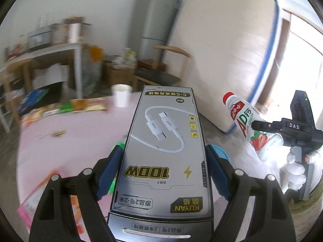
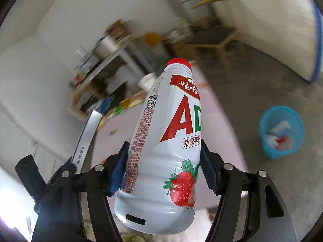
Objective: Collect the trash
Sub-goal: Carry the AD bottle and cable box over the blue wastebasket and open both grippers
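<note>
The left hand-held gripper (image 1: 164, 173) pinches a grey cable box (image 1: 164, 151) by its long sides, one blue pad on each edge, the box lifted above the pink tabletop (image 1: 70, 141) with its printed face up and its far end pointing toward the far edge. The right hand-held gripper (image 2: 163, 173) pinches a white strawberry-milk bottle (image 2: 167, 145) around its lower body, red cap pointing away and up; the bottle leans to the left in the right wrist view. In the left wrist view that bottle (image 1: 252, 125) shows off to the right beyond the tabletop's right edge, over the floor, held by the right tool, with a white-gloved hand (image 1: 296, 167) on the handle.

On the tabletop near the far edge stands a white cup (image 1: 121, 95). Left of the cup, along the far-left edge, lie snack wrappers (image 1: 86, 104), blurred. More wrappers (image 1: 40, 197), pink and orange, lie at the near-left edge beside the left tool. Something green (image 1: 117, 145) shows just behind the box, mostly hidden.

A blue bin (image 2: 281, 132) stands on the grey floor right of the tabletop, well apart from the bottle, with white and red scraps inside.
</note>
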{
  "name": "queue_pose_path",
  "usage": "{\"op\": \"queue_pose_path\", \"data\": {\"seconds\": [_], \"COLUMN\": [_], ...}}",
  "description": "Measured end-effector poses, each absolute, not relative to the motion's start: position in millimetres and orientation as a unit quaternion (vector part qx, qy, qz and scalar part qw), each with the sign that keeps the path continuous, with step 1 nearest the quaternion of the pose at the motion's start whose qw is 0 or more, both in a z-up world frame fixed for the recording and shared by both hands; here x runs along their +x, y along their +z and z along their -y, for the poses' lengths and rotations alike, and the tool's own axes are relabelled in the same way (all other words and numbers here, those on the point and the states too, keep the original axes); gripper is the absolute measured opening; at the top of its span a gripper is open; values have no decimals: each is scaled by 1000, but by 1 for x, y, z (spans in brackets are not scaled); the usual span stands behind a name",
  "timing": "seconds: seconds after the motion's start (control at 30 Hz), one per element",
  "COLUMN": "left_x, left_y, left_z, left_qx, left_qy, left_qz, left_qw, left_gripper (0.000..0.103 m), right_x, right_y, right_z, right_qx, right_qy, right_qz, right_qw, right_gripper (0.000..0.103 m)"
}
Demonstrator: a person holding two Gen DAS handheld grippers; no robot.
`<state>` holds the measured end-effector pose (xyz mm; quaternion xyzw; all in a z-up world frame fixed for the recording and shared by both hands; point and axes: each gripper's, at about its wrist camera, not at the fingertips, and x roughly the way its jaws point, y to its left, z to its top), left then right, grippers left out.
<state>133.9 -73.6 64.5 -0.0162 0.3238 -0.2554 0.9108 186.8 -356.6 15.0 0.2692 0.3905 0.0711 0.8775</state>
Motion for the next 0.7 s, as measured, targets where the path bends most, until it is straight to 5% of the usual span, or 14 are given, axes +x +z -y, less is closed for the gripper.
{"op": "queue_pose_path", "data": {"seconds": [0.3,0.7], "left_x": [186,262], "left_y": [32,-84], "left_z": [227,449], "left_qx": [58,176], "left_qy": [-368,-376], "left_qz": [-420,-548], "left_qw": [828,726], "left_gripper": [80,80], "right_x": [146,173], "right_y": [-61,-205], "right_z": [465,578], "right_qx": [385,560], "right_qy": [-35,-91], "right_qz": [-389,-379], "right_qw": [836,731], "right_gripper": [62,62]}}
